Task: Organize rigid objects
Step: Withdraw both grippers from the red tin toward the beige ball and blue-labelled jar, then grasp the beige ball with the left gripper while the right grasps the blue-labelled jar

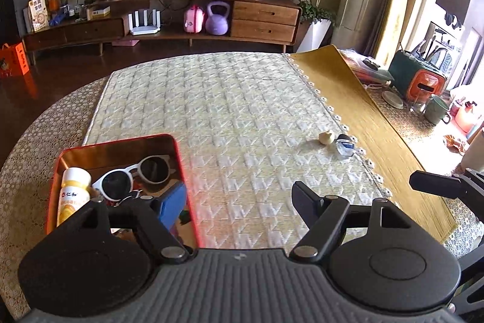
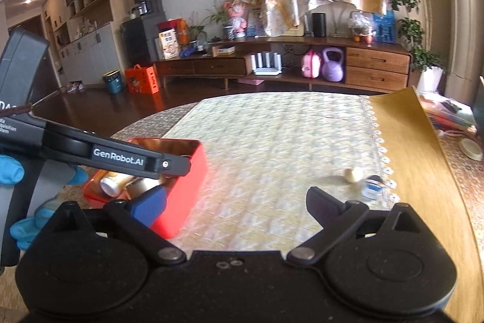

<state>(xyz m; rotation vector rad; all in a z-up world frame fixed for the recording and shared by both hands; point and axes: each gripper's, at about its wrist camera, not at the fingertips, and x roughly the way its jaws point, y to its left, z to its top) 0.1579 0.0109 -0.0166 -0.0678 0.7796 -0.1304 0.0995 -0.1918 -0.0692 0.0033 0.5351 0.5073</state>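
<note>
- Two items, egg [image 1: 326, 137] and vial [image 1: 345, 144], lie outside my tin [image 1: 121, 143], awaiting sorting.
- Left gripper [image 1: 239, 202] and right gripper [image 2: 239, 209]: both spread, empty, ready for pickup.

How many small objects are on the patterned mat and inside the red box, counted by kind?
Sunglasses, white frame, in the red box: 1
Bottle with yellow label, in the box: 1
Cream round object on the mat: 1
Small clear item with blue label, on the mat: 1
Total clearly visible: 4; the gripper hides part of the box.
</note>
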